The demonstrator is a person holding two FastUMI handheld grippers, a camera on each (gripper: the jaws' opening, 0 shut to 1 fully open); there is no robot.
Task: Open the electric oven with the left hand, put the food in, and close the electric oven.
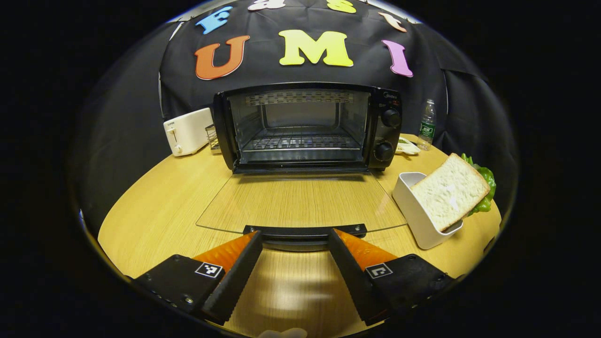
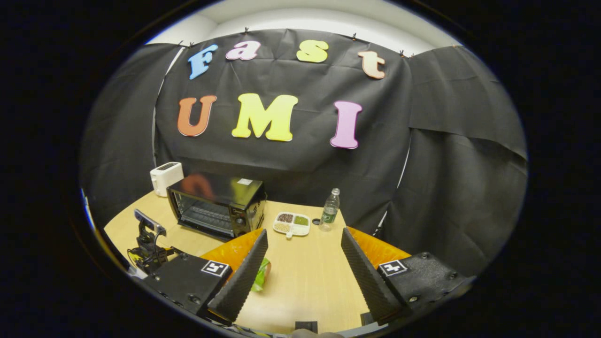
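Here the oven (image 1: pixel 307 126) stands at the far side of the table (image 1: pixel 155 206), its glass door (image 1: pixel 300 202) folded all the way down and lying flat toward the near edge. Inside, the wire rack (image 1: pixel 300 142) is bare. The door's handle (image 1: pixel 304 231) sits just beyond the left gripper (image 1: pixel 295 234), whose fingers are spread wide, one toward each end of the handle; whether they touch it I cannot tell. Two knobs (image 1: pixel 387 134) sit one above the other on the oven's right panel.

Right of the door, a white holder (image 1: pixel 415 216) carries the food: a slice of bread (image 1: pixel 450 190) leaning tilted, with lettuce (image 1: pixel 486 188) behind it (the slice hides most of the green). The holder stands near the door's right edge but apart from it.

Left of the oven is a toaster (image 1: pixel 188 130), with a small wire rack partly seen between the two. To the far right stand a bottle (image 1: pixel 427 124) and a tray (image 1: pixel 407 146).

In the right gripper view, the right gripper (image 2: pixel 304 237) hovers above the table with fingers wide and nothing between them. Lettuce shows just beside its left finger. Farther off, the oven, tray and bottle stand in a row, with the other gripper (image 2: pixel 149 239) low at the left.
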